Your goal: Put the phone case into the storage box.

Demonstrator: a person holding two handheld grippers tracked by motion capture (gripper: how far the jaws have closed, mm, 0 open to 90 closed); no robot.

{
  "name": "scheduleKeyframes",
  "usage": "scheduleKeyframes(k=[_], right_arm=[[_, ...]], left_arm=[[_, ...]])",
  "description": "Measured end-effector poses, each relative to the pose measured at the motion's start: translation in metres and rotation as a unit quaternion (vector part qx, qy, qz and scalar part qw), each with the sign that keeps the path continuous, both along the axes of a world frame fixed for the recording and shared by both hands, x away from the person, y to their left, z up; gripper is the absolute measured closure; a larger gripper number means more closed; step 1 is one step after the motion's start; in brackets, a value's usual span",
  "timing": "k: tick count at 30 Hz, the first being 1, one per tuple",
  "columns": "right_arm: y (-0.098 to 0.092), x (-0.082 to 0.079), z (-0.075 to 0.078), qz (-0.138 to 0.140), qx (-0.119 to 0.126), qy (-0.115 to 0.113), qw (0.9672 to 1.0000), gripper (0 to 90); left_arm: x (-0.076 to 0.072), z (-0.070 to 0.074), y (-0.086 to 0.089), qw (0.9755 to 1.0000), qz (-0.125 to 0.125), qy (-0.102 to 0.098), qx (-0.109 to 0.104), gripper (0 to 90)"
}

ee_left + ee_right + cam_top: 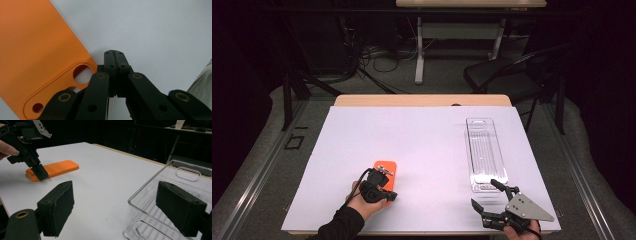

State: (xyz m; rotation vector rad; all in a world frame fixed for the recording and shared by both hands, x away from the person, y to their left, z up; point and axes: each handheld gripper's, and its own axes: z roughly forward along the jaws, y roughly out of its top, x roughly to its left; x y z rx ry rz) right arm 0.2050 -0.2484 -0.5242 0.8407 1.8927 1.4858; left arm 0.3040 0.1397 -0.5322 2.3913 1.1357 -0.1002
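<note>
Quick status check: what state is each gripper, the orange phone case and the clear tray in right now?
Left gripper: fingers shut, empty, beside the case.
Right gripper: fingers open, empty, at the tray's near end.
Orange phone case: flat on the table, ungripped.
Clear plastic tray: upright, empty.

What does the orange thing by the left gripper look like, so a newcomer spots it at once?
On the white table sheet, look at the near left part, just ahead of the left gripper. There lies a flat orange phone case, a rounded rectangle with a camera cutout and holes at one end. It is the one coloured item; the clear plastic bin on the right is see-through.
</note>
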Motion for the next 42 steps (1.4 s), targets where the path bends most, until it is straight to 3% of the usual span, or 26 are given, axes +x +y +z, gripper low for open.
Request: scheduleKeyframes(k=[7,13,30,32,42], right_arm=[[0.000,0.000,0.000,0.000,0.000,0.000,1.0000,14.5],[0.000,0.000,0.000,0.000,0.002,-0.001,1.0000,14.5],[0.001,0.000,-0.001,0.002,0.003,-0.002,1.0000,14.5],[0.000,-0.001,0.000,0.005,-0.006,0.007,0.9999,14.5],[0.001,0.000,-0.001,0.002,-0.001,0.003,1.0000,14.5]], left_arm=[[-0.001,0.002,0.008,1.0000,0.001,0.001,0.010,90.0],[-0.001,0.004,0.021,0.9998,0.018,-0.004,0.012,90.0],[0.007,0.008,0.056,0.9973,0.053,-0.005,0.050,90.0],[0.008,0.009,0.058,0.9969,0.058,-0.004,0.052,90.0],[0.008,0.009,0.063,0.9961,0.057,-0.011,0.066,90.0]])
